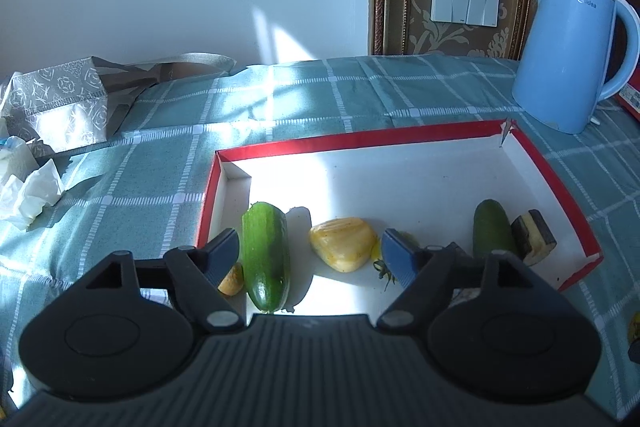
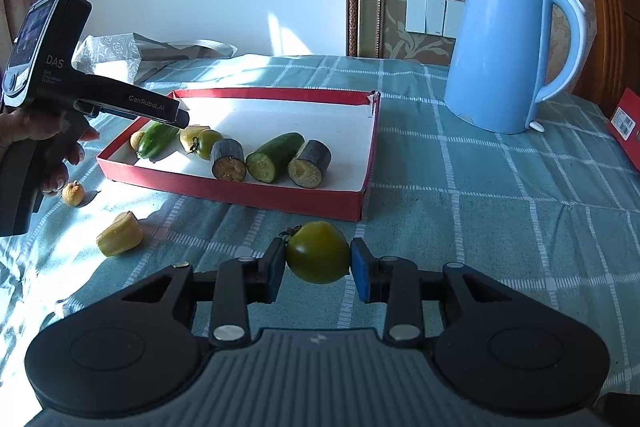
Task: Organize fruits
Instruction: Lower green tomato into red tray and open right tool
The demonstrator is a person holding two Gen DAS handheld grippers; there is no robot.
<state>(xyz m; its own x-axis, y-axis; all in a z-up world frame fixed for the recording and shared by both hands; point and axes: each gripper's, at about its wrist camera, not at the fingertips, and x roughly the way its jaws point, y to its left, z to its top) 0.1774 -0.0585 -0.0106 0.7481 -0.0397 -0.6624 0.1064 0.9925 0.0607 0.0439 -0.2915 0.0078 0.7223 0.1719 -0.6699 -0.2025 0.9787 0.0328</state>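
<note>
Seven pieces lie in the box (image 2: 360, 205); left gripper (image 1: 314, 255) open, empty; right gripper (image 2: 318, 265) grips a tomato (image 2: 318, 253); two pieces (image 2: 119, 239) wait on the worktop (image 2: 480, 227).

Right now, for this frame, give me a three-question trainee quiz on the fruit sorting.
1. True or false: the right gripper is shut on a green tomato.
2. Which lies outside the red tray on the cloth?
A. cucumber half
B. small round tan fruit
C. eggplant chunk
3. Fill in: the left gripper is open above the ____.

Key: 1 true; 2 B; 3 tray
</note>
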